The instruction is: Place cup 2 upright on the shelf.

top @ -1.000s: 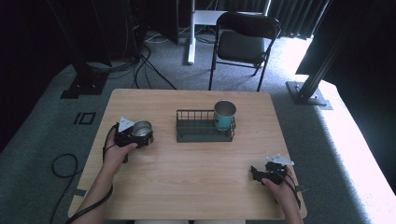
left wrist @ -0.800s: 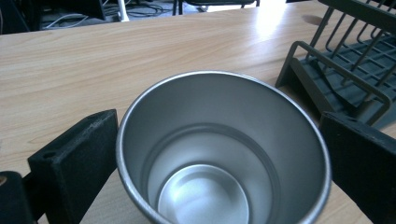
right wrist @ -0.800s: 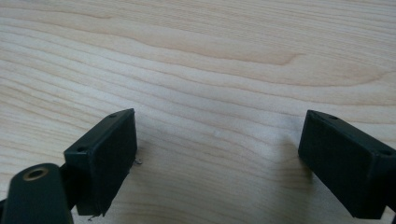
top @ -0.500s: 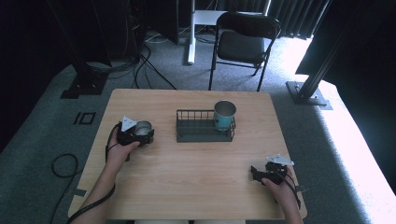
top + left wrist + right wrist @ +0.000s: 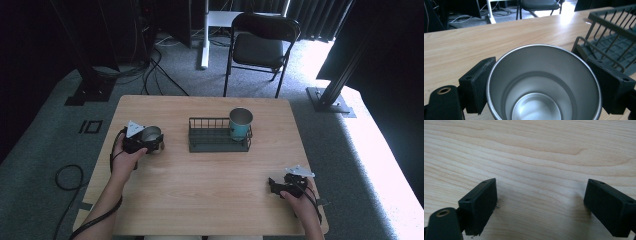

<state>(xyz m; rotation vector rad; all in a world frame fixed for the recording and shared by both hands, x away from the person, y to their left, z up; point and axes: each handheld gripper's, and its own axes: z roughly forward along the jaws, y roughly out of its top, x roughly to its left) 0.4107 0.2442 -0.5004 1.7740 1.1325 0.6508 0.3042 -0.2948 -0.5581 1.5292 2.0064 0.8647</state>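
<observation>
Gripping the steel tumbler [image 5: 543, 85] between its jaws, the left gripper [image 5: 142, 141] stands just left of the wire rack [image 5: 218, 134]; next move calls for carrying it in beside the teal cup [image 5: 240, 123], while the right gripper [image 5: 286, 184] rests apart, jaws wide

Rack [image 5: 215, 135] mid-table w/ cup [image 5: 240, 123] in its right end; steel cup [image 5: 151, 135] just left of rack.
</observation>
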